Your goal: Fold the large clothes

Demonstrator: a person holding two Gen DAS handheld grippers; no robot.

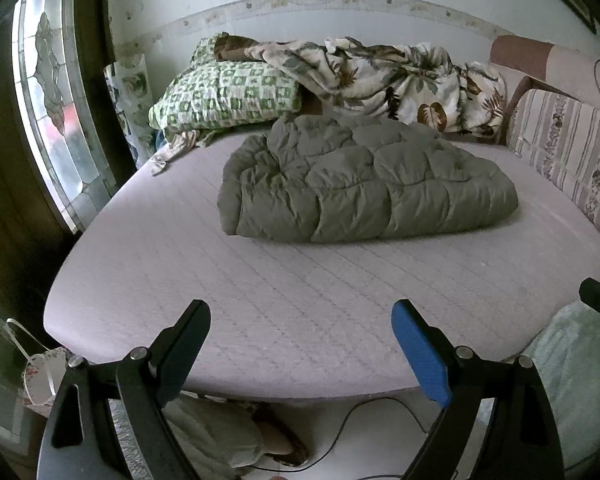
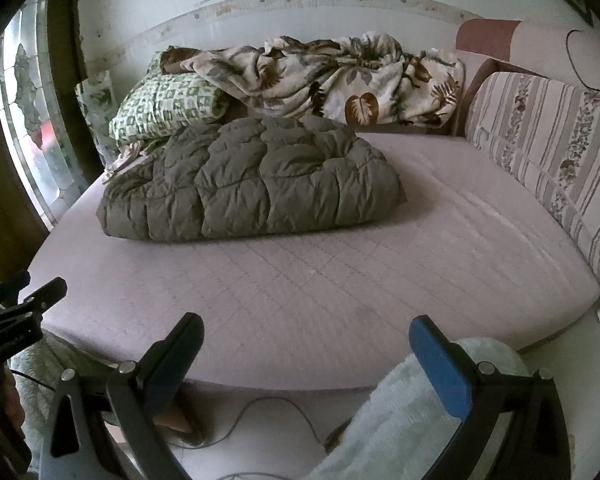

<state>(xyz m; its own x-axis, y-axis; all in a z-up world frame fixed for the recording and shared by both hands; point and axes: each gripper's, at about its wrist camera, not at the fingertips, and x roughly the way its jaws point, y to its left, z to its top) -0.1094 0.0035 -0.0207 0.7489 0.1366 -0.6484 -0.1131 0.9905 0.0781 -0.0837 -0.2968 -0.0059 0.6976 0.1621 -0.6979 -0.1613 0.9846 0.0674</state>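
Bed (image 1: 300, 320): pale lilac quilted mattress, bare over its whole near half, which leaves flat room for spreading and folding. Its far edge is buried under bedding; the right side meets a striped backrest (image 1: 572, 148).

Padded garment (image 1: 364, 184): large, olive-grey, quilted, lying in a thick bundle on the middle of the bed, toward the far side. It looks already doubled over itself, one rounded fold edge facing the near side. Judged: the fold is done or nearly so. Sleeves, collar and any fastening are tucked out of sight, so I cannot tell whether it is a coat or a padded cover.

Leaf-print blanket (image 1: 400, 76): crumpled along the wall behind the garment, apparently pushed back to keep the surface free.

Green check pillow (image 1: 224, 96): stacked at the far left corner, partly under the blanket.

Left tool (image 1: 300, 344): hovers off the near edge of the bed, tilted downward, fingers spread wide, nothing between them; well apart from the garment.

Right tool (image 2: 306, 356): likewise off the near edge, spread wide and empty. A pale fleecy cloth (image 2: 400, 412) lies below it, not gripped; its extent is cut off by the frame.

Cable (image 2: 268, 412): thin, dark, looping on the floor under the bed edge; both ends hidden.
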